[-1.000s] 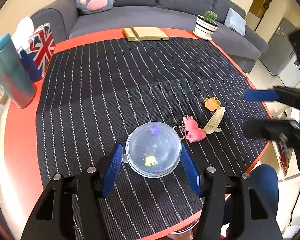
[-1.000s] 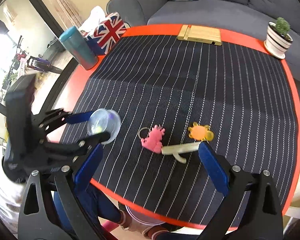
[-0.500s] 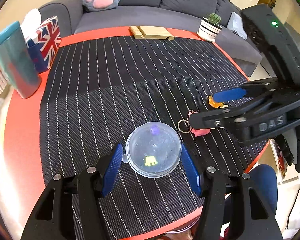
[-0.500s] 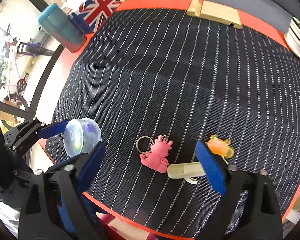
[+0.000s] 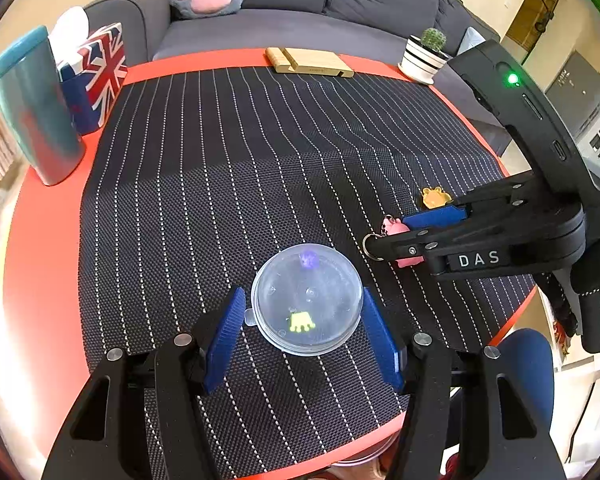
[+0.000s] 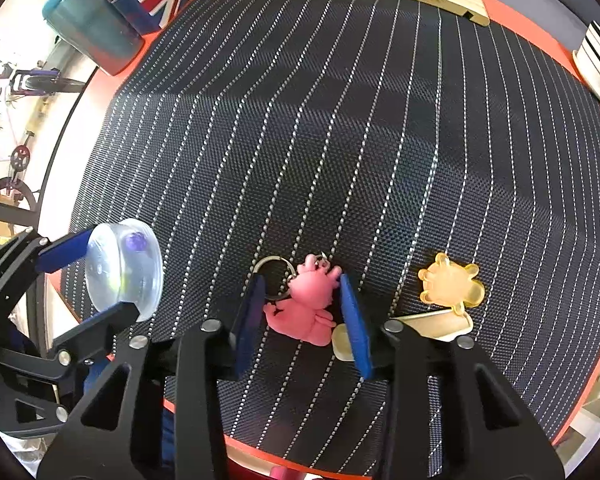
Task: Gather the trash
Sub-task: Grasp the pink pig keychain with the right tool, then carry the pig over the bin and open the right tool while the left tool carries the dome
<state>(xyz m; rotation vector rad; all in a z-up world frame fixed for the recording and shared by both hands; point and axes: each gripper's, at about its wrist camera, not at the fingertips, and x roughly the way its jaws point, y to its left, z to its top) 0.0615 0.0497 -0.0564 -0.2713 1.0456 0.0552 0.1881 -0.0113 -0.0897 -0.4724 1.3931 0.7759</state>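
left gripper (image 5: 304, 330): black frame, ribbed blue pads; jaws closed on the clear round plastic container (image 5: 306, 299), one pad against each side of its rim.
clear round plastic container: shallow disc with a small side tab, held above the near edge of the table; a purple speck and a yellow-green shape show through the lid, too small to identify.
right gripper (image 6: 302, 312): blue pads set on either side of the pink rubbery pig-shaped keychain (image 6: 306, 306); contact with the pads cannot be confirmed, so whether it grips cannot be told.
pink rubbery pig-shaped keychain: lies flat near the near-right edge of the table; metal split ring at its head; in the left wrist view mostly hidden behind the right gripper.
cream plastic clip (image 6: 440, 326): just beside the keychain; one end hidden behind the right pad.
translucent orange paw-shaped piece (image 6: 450, 283): glossy, touching the clip's far end.
table (image 5: 48, 240): round, red rim, covered by a black woven mat with white pinstripes (image 5: 240, 160).
far edge: wooden stand (image 5: 308, 62), striped pot with cactus (image 5: 424, 56).
left edge: teal tumbler (image 5: 32, 104), union jack tissue box (image 5: 96, 76).
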